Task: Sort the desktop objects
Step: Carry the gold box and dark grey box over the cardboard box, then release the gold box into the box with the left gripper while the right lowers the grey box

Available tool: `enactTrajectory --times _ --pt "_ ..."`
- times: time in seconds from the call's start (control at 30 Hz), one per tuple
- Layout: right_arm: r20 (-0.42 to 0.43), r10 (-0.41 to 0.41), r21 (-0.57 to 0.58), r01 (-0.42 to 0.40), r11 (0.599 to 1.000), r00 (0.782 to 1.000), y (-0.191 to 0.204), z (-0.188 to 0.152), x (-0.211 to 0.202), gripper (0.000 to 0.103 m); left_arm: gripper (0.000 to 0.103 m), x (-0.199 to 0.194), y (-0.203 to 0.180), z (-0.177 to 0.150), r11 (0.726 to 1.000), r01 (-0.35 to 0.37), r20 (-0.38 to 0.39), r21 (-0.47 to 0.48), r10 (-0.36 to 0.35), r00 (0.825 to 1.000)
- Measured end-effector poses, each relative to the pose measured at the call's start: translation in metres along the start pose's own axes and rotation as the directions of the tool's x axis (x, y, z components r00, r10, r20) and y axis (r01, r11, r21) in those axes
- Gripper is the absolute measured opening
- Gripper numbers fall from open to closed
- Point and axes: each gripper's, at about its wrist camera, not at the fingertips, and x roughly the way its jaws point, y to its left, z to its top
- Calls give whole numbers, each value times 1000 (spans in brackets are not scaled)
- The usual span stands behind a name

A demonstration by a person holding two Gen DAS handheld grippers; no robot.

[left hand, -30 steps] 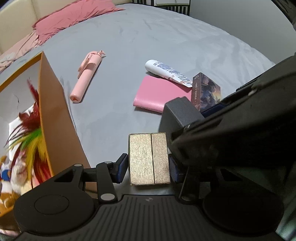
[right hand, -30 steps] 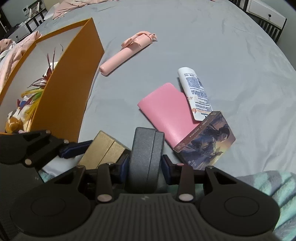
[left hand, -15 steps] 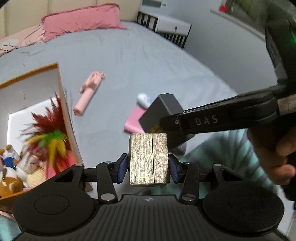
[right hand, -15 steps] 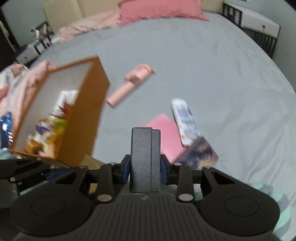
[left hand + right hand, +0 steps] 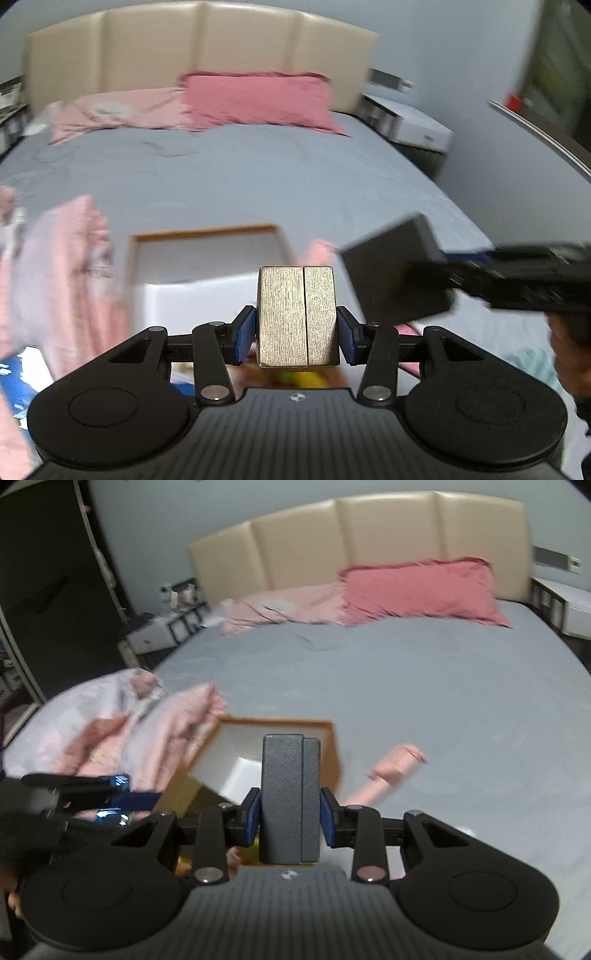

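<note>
My left gripper (image 5: 296,334) is shut on a gold box (image 5: 296,315), held high above the bed. Just beyond and below it lies the open orange box (image 5: 207,236) with white walls inside. My right gripper (image 5: 290,814) is shut on a dark grey box (image 5: 290,797); the left wrist view shows that grey box (image 5: 395,273) at the right, beside the gold one. In the right wrist view the orange box (image 5: 325,725) sits behind the grey box, and a pink stick-shaped gadget (image 5: 391,771) lies on the sheet to its right.
Grey bed sheet (image 5: 406,672) spreads ahead to pink pillows (image 5: 255,99) and a beige headboard (image 5: 199,48). Pink and white clothing (image 5: 122,723) is heaped left of the orange box. White bedside cabinets (image 5: 413,125) stand at the bed's far corner. A hand (image 5: 569,354) holds the right gripper.
Both grippers rose and tilted up with their boxes still held. The pink case, white tube and book dropped out of view; the headboard and pillows came in. The orange box now lies below both grippers.
</note>
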Motion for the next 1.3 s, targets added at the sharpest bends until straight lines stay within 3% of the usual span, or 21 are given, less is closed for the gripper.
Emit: enactTrajectory --times 0.27,0.4,0.6,0.87,1.3 --pt "-74 154 69 -149 986 985 26 25 85 35 53 42 69 13 987 -154 -73 -45 150 986" --pt "-149 137 102 -123 987 979 28 23 143 35 53 81 88 5 983 -173 -128 -66 164 978" --pt "-237 113 123 -86 989 965 24 18 209 35 53 125 82 -4 975 -221 -166 33 223 961" --pt "-297 90 161 -43 986 950 8 3 246 35 53 147 71 -20 959 -273 -240 82 285 928" --pt "-310 98 181 -42 982 946 3 -3 253 35 53 163 55 -31 919 -330 -233 217 377 896"
